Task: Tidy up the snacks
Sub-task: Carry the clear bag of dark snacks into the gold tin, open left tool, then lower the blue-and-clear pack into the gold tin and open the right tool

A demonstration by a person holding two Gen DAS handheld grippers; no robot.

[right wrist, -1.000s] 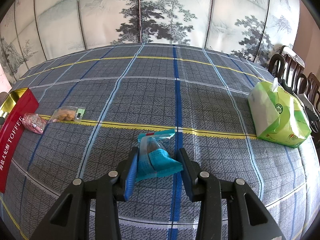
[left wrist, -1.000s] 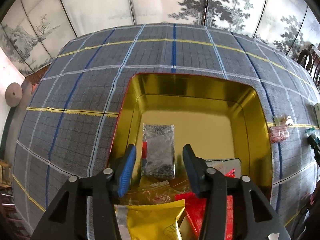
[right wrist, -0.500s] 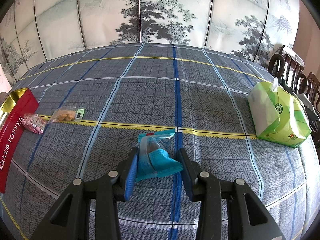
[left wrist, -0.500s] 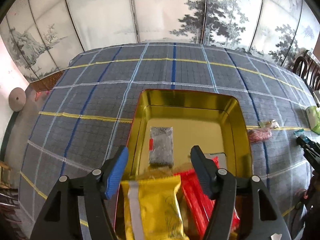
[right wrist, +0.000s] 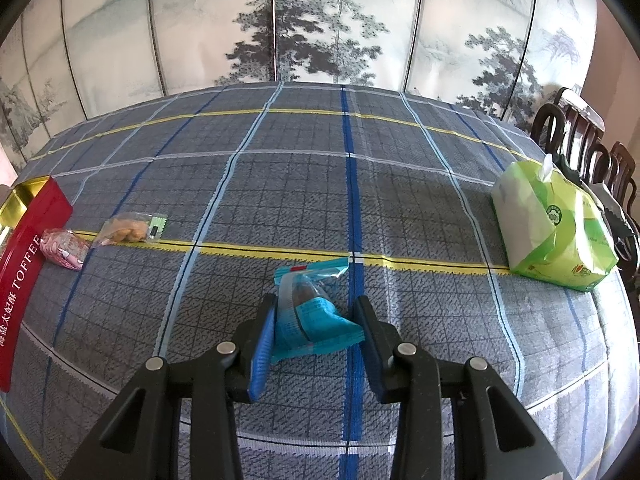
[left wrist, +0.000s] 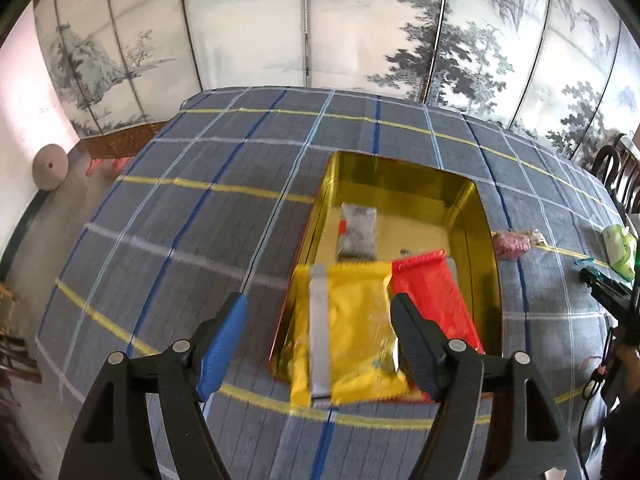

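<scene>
A gold tin [left wrist: 484, 240] with red outer walls lies on the checked cloth. In it are a grey packet [left wrist: 358, 230], a red packet [left wrist: 436, 292] and a yellow packet [left wrist: 352, 332] whose near end rests over the tin's near rim. My left gripper [left wrist: 320, 304] hovers above that end. Its jaws are opening and stand well clear of the yellow packet. In the right wrist view my right gripper [right wrist: 316, 312] is shut on a blue snack packet [right wrist: 312, 320] that rests on the cloth.
A pink packet [right wrist: 64, 248] and a clear packet of yellow snacks [right wrist: 128, 230] lie beside the tin's red wall [right wrist: 24, 264]. A green tissue pack [right wrist: 556, 232] stands at the right, with dark chairs [right wrist: 580, 136] behind it. A painted screen backs the table.
My left gripper has drawn back and up from the tin and its jaws have widened, which shows more of the yellow and red packets. The right gripper and blue packet have not moved.
</scene>
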